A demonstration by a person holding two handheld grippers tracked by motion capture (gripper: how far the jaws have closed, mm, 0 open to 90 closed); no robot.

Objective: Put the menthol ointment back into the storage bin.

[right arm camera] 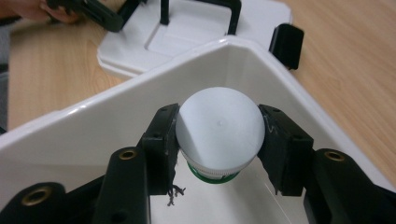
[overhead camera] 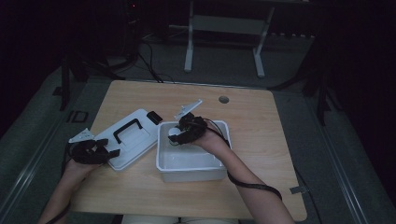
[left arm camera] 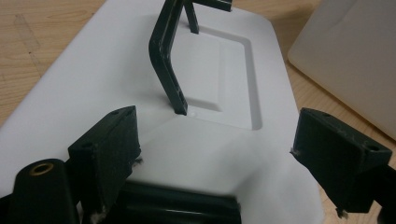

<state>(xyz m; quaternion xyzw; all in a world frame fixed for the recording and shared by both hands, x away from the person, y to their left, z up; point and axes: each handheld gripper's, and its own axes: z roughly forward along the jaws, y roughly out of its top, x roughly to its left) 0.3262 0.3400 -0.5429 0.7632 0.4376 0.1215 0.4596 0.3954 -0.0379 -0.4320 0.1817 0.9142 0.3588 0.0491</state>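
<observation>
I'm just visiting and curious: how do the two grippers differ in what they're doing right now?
The right gripper is shut on a white-capped bottle inside the white bin; the left gripper is open, holding nothing. The right one is over the bin, while the left one rests at the edge of the lid on the table. Both have black jaws.

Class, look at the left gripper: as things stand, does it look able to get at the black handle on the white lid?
Probably yes. The left gripper sits open over the white lid, jaws apart, and the black handle stands upright just ahead with nothing between.

White lid, black handle, white bin, white cap.
</observation>
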